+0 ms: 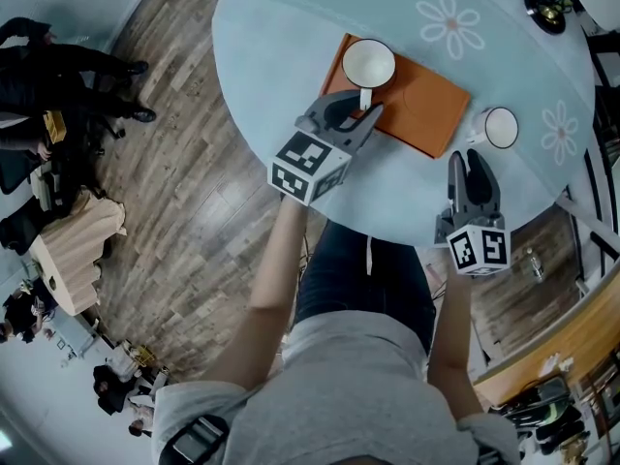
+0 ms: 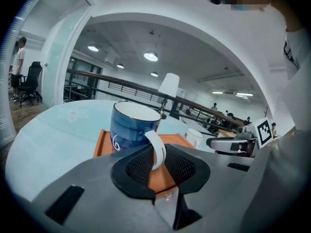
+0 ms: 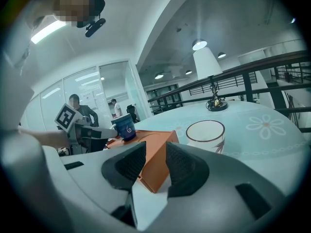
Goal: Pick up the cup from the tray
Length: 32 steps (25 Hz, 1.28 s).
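Note:
A blue cup with a white inside stands upright on the near-left end of an orange tray. Its white handle points toward me and sits between the pads of my left gripper, which press it from both sides. The left gripper view shows the cup just beyond the jaws, resting on the tray. My right gripper hovers over the table's near edge, right of the tray, open with nothing between its fingers. In its own view the right gripper looks past the tray's corner.
A second, white cup stands on the pale blue flowered tablecloth right of the tray, just beyond the right gripper. A small dark lamp base sits at the far right. Wooden floor and seated people lie to the left.

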Each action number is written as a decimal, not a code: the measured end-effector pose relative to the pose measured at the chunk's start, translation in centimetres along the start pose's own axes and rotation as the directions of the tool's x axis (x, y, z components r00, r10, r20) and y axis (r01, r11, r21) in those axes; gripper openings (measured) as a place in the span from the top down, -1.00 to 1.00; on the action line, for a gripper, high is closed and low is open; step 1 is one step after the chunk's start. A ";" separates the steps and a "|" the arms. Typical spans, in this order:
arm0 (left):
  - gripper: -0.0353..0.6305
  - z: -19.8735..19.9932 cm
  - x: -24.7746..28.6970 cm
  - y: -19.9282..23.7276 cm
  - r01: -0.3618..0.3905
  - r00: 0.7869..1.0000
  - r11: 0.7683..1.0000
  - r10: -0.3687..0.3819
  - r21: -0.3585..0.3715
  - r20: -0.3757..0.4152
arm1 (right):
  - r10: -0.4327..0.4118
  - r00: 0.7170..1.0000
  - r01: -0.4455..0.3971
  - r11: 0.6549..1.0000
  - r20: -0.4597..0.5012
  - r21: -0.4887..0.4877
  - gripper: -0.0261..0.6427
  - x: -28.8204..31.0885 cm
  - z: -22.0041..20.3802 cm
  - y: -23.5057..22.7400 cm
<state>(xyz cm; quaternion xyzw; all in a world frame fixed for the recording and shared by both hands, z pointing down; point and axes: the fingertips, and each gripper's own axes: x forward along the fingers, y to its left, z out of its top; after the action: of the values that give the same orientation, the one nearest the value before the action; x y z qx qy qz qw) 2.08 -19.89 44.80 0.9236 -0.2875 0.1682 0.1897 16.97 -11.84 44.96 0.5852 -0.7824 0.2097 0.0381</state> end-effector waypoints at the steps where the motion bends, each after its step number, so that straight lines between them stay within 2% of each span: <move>1: 0.67 0.0 0.0 0.0 0.013 1.000 1.000 -0.013 0.000 -0.003 | -0.001 1.000 0.001 1.000 -0.001 0.000 0.63 0.0 -0.1 0.0; 7: 0.72 0.4 0.3 -0.7 0.071 0.997 0.996 -0.070 0.054 -0.012 | -0.001 1.000 0.001 1.000 -0.012 0.004 0.63 0.0 -0.6 -0.1; 11: 0.74 1.1 -0.3 -0.9 0.080 0.995 0.997 -0.079 -0.005 0.053 | 0.003 1.000 -0.002 1.000 -0.015 0.006 0.63 -0.1 -0.8 0.2; 15: 0.75 1.3 -0.7 -1.3 0.064 0.995 0.998 -0.065 0.022 0.071 | 0.007 1.000 -0.007 1.000 -0.020 0.006 0.63 0.3 -0.9 0.2; 18: 0.76 1.9 -1.2 -1.3 0.056 0.993 0.998 -0.055 -0.005 0.105 | 0.014 1.000 -0.014 1.000 -0.020 0.005 0.63 0.3 -0.8 0.4; 24: 0.76 2.9 -2.1 -0.5 0.038 0.989 0.999 -0.037 -0.003 0.146 | 0.027 0.999 -0.027 1.000 -0.027 0.001 0.63 0.6 -0.9 0.5; 32: 0.75 4.4 -4.6 1.2 -0.019 0.977 1.000 0.023 -0.017 0.211 | 0.039 0.999 -0.039 0.999 -0.028 0.001 0.63 0.9 -0.8 0.7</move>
<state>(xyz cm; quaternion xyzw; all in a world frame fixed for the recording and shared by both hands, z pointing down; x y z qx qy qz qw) -1.29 -20.62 39.33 0.9317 -0.3170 0.0692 0.1635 15.90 -12.23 45.76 0.5667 -0.7931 0.2188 0.0448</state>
